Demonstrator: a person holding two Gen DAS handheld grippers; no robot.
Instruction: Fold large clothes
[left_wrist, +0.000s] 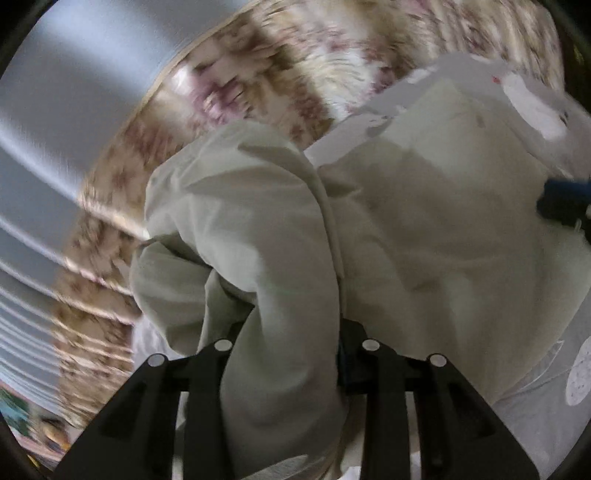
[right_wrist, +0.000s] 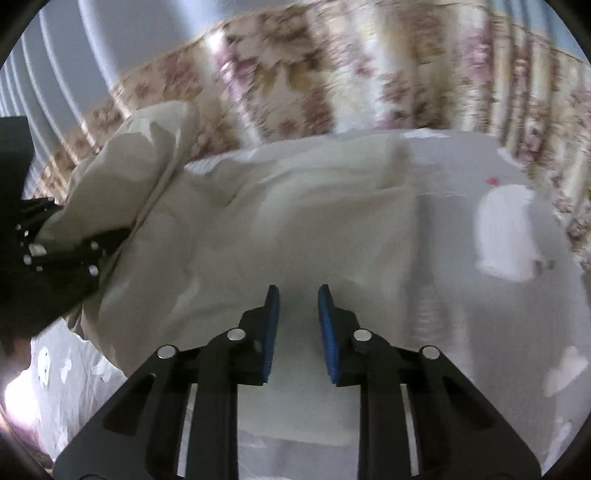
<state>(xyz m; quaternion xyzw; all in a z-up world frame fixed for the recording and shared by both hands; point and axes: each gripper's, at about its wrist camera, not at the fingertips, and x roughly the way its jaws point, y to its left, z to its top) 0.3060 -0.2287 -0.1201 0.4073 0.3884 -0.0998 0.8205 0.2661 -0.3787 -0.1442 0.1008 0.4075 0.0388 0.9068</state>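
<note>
A large pale cream garment (right_wrist: 280, 229) lies spread on a grey printed bed sheet (right_wrist: 461, 332). My left gripper (left_wrist: 291, 332) is shut on a bunched part of the garment (left_wrist: 258, 258) and lifts it, so the cloth hides its fingertips. That lifted fold also shows in the right wrist view (right_wrist: 140, 166), with the left gripper (right_wrist: 74, 254) at the left edge. My right gripper (right_wrist: 297, 291) is open and empty, its blue pads (right_wrist: 271, 325) just above the flat part of the garment. In the left wrist view the right gripper's blue tip (left_wrist: 565, 199) shows at the right edge.
A floral curtain (right_wrist: 332, 74) hangs behind the bed, beside a grey wall (left_wrist: 74, 92). The sheet carries white printed shapes (right_wrist: 506, 232). Both views are motion-blurred.
</note>
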